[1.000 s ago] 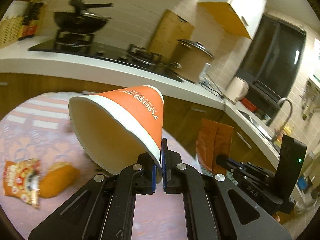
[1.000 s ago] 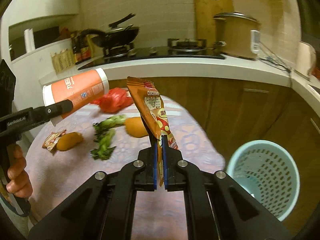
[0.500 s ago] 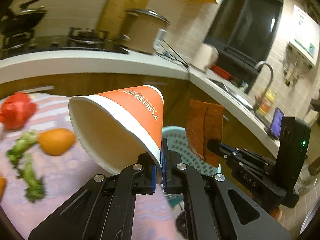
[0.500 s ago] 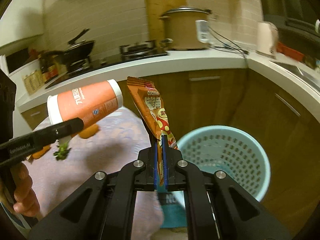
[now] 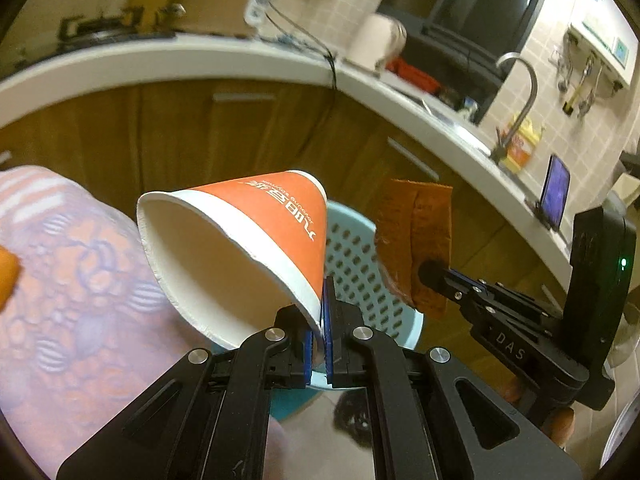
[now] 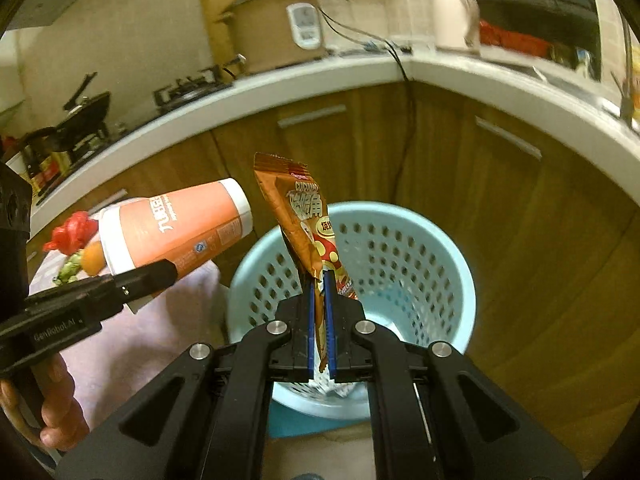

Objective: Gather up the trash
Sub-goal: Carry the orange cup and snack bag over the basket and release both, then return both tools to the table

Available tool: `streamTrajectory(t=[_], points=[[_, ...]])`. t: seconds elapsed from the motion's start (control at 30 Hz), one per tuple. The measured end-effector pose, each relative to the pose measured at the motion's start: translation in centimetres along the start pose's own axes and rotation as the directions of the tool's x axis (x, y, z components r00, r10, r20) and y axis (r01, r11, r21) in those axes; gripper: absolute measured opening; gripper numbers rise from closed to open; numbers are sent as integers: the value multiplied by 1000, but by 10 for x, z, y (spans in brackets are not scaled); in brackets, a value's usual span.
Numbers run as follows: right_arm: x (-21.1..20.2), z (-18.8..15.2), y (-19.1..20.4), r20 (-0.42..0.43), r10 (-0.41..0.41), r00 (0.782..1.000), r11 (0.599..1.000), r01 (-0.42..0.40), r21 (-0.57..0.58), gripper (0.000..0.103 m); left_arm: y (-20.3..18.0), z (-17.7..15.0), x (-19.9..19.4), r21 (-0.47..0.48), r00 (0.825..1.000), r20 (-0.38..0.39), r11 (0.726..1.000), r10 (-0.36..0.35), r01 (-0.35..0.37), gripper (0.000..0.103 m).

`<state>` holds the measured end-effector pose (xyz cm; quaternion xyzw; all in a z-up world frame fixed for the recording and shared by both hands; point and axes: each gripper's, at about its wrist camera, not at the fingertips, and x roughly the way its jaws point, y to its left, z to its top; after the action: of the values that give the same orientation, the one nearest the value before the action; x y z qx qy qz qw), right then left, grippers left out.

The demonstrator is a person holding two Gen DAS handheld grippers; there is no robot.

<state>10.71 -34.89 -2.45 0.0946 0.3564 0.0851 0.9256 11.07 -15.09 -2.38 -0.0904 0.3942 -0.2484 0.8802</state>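
Two sets of fingers pinching: left [image 5: 318, 340] cup [image 5: 256, 236]; right [image 6: 319, 336] snack bag [image 6: 308, 224].

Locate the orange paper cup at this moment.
The orange paper cup is pinched at its rim by the left gripper, tipped sideways at left in the right wrist view, beside the light-blue perforated plastic basket.

A white kitchen surface [image 6: 320, 80] curves across the background, far beyond the tongs, above brown wooden cabinet doors [image 6: 500, 208]. On it, up and left of the tongs in the right wrist view, stands a tan rice cooker [image 6: 276, 28] in front of a wooden cutting board [image 6: 212, 12], with a gas hob [image 6: 188, 88] and a black wok [image 6: 88, 108] further left. A black cable [image 6: 404, 92] hangs down over the cabinets. In the left wrist view, a curved tap [image 5: 520, 96] and a phone [image 5: 556, 196] stand on the surface, up and right of the tongs.
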Motion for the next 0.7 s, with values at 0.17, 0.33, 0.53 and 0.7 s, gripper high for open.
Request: streamTrajectory(t=[0.17,0.33,0.53,0.7], points=[[21,-12,-18,-84,-7,996,999,11,50,3,-8,-6,35,32,996,-88,999,3,-1,2],[34,-19,-23,-135,-8,991,997,17,70,4,-8,-11,54,42,987,-162,999,7,-1,6],[38,-22,-25,-157,-4,988,996,17,85,15,-6,-19,61,49,981,-193,999,30,-21,31],[33,-21,-23,-139,-8,990,997,19,78,33,-4,-17,53,32,984,-174,999,31,-25,31]])
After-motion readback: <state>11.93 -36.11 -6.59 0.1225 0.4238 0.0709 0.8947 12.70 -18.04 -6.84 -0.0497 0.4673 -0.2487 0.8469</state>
